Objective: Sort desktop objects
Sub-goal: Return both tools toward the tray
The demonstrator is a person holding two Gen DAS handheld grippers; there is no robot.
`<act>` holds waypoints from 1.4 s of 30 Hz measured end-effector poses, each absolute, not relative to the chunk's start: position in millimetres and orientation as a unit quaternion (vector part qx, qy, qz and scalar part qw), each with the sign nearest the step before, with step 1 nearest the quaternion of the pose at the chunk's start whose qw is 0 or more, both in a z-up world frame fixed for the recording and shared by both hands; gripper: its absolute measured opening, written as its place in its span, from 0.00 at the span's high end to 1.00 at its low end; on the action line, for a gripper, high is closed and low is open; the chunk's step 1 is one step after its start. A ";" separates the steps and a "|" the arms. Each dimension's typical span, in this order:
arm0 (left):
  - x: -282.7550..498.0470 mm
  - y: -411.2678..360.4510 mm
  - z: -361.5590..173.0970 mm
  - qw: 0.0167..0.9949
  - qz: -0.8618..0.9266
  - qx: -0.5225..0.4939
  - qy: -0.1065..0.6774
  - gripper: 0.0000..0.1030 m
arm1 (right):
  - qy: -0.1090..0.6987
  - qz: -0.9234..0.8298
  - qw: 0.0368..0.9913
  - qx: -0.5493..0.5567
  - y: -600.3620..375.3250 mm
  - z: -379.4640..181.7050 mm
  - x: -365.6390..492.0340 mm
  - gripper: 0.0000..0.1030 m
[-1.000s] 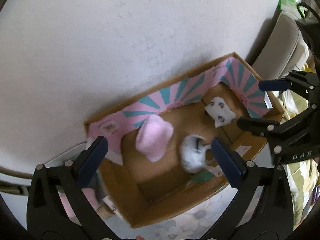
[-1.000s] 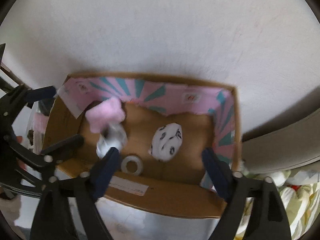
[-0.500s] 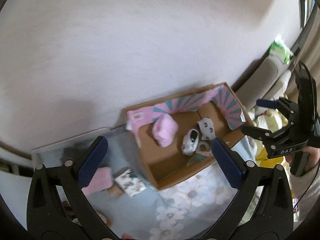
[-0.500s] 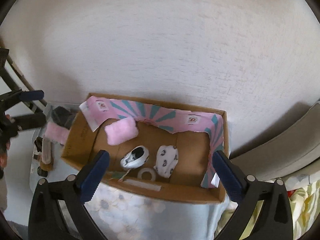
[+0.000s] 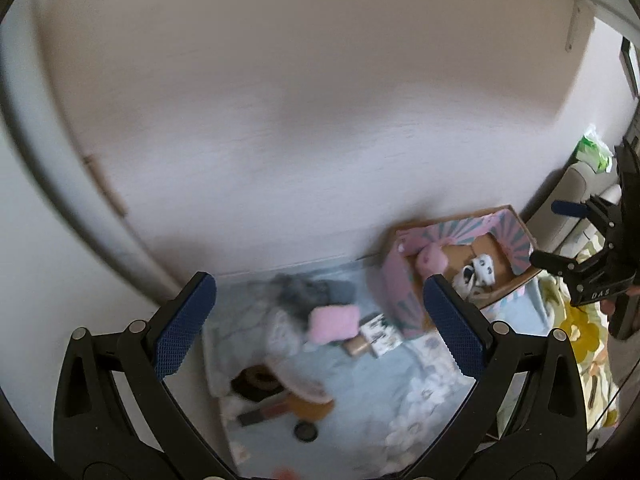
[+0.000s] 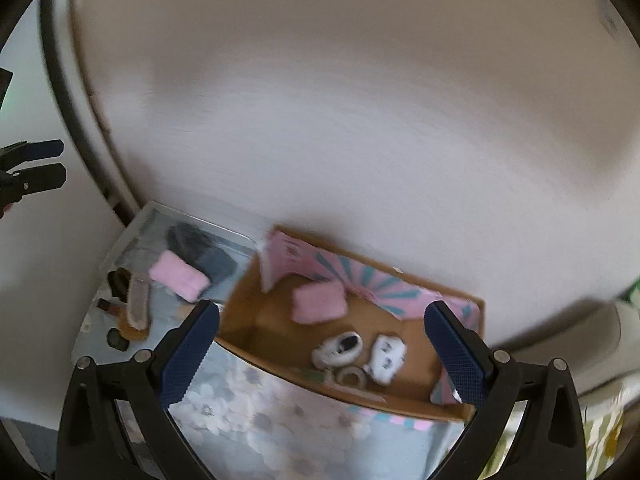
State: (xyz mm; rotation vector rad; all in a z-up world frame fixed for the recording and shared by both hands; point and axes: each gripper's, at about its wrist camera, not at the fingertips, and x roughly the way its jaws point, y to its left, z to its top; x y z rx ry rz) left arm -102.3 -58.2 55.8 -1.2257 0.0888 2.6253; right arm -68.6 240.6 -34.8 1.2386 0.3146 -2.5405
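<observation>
A cardboard box (image 6: 400, 404) with a pink and teal lining stands against the wall. In it lie a pink fluffy pad (image 6: 318, 302), a small white shoe (image 6: 338, 348), a white spotted sock (image 6: 386, 358) and a tape ring (image 6: 352, 376). My right gripper (image 6: 322, 320) hangs open and empty above the box's front. My left gripper (image 5: 318, 296) is open and empty, high over the table to the left of the box (image 5: 394, 284). A second pink pad (image 5: 334, 322) lies below it, beside a grey cloth (image 5: 308, 294). The picture is blurred.
A floral cloth (image 6: 256, 420) covers the table. On its left part lie a small patterned box (image 5: 380, 334), a black ring (image 5: 258, 378), a brush (image 6: 138, 302) and other small items. The white wall (image 5: 320, 120) rises right behind. A yellow flowered fabric (image 5: 580, 332) lies to the right.
Both grippers have risen and drawn back from the box. The left one swung left, bringing the table's clutter into view. The small white shoe, blurred before, now lies still in the box.
</observation>
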 end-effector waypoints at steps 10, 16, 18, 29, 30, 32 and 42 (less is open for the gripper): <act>-42.3 -104.4 19.9 0.085 0.904 -0.419 0.029 0.00 | 0.140 -0.863 0.249 0.417 160.9 -43.9 -66.3 0.01; -9.1 -107.7 -44.9 0.089 0.902 -0.422 0.015 0.00 | 0.172 -0.837 0.300 0.425 121.5 -76.0 -68.2 0.01; 1.5 -103.4 -72.1 0.088 0.904 -0.417 0.018 0.00 | 0.187 -0.824 0.312 0.434 106.3 -96.7 -73.0 0.01; 25.4 -95.4 -194.1 0.079 0.908 -0.410 -0.015 0.03 | 0.277 -0.779 0.315 0.466 53.7 -200.5 -93.1 0.05; 24.6 -96.1 -197.8 0.079 0.909 -0.409 -0.018 0.03 | 0.289 -0.776 0.313 0.464 50.1 -206.2 -93.3 0.05; 21.4 -98.9 -205.7 0.083 0.908 -0.409 -0.027 0.07 | 0.303 -0.773 0.311 0.462 45.1 -213.1 -94.9 0.05; 15.8 -100.8 -224.1 0.113 0.894 -0.428 -0.073 0.34 | 0.317 -0.768 0.305 0.465 31.4 -227.0 -108.3 0.13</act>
